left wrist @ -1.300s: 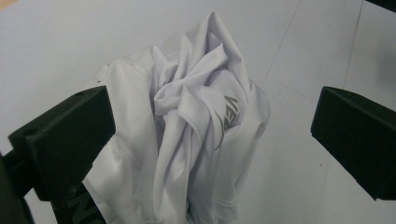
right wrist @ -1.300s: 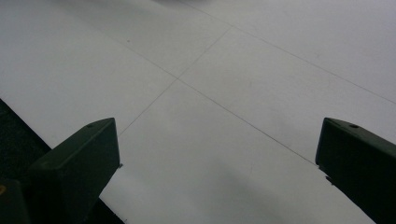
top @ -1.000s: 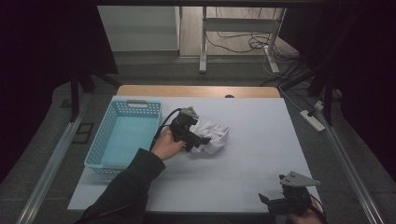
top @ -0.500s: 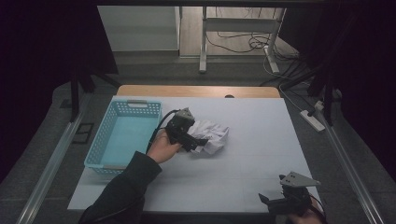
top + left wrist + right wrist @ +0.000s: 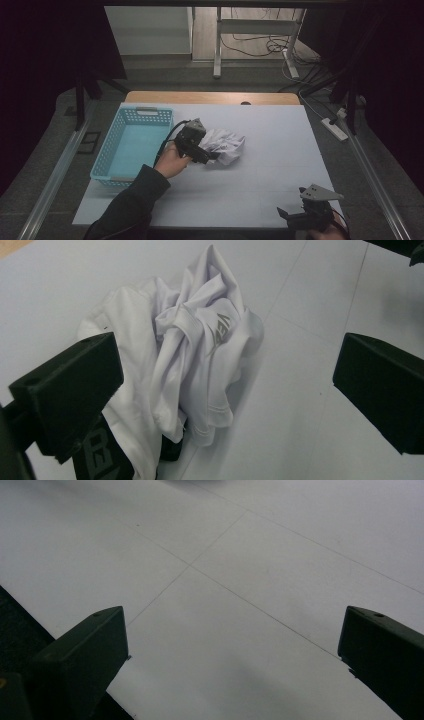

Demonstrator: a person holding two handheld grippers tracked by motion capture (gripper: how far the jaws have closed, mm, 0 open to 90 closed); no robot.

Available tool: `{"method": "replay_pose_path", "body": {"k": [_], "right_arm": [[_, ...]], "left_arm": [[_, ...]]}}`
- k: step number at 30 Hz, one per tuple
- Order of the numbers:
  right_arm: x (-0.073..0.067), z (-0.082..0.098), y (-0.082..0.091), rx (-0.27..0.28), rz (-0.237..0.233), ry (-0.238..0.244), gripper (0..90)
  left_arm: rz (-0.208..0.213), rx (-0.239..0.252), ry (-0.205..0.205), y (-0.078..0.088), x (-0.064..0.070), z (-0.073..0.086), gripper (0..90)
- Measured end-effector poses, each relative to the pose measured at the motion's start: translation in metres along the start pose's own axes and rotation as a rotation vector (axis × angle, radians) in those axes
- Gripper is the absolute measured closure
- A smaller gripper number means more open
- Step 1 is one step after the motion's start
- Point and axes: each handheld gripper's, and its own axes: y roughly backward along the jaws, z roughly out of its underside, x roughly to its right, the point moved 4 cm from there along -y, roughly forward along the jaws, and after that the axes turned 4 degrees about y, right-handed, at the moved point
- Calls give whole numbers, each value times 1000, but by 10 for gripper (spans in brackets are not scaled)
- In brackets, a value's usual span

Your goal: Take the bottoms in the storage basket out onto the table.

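Observation:
A crumpled white garment (image 5: 227, 145) lies on the white table (image 5: 280, 150), just right of the middle. In the left gripper view the white garment (image 5: 195, 350) shows a small grey logo, and a black piece with grey lettering (image 5: 97, 457) pokes out beneath it. My left gripper (image 5: 207, 157) sits at the garment's left edge with its jaws open. The cloth lies between and ahead of the jaws of the left gripper (image 5: 227, 380), and neither presses on it. At the table's near right corner my right gripper (image 5: 292, 216) stands open over bare tabletop (image 5: 230, 650).
A light blue plastic basket (image 5: 147, 111) with nothing in it stands at the table's left side, close behind my left hand. The table's near edge runs just under the right gripper. Cables and a power strip (image 5: 334, 127) lie on the floor beyond the table.
My left gripper has shifted slightly left and toward me beside the garment. The right gripper has stayed put.

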Motion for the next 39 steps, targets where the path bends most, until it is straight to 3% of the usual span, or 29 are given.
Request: {"method": "replay_pose_path", "body": {"k": [10, 24, 39], "right_arm": [[0, 0, 0, 3, -2, 1, 0], [0, 0, 1, 8, -7, -3, 0], [0, 0, 2, 14, -7, -2, 0]], "left_arm": [[6, 29, 0, 13, 7, 1, 0], [-29, 23, -4, 24, 10, 13, 0], [-21, 31, 29, 35, 12, 26, 0]]}}
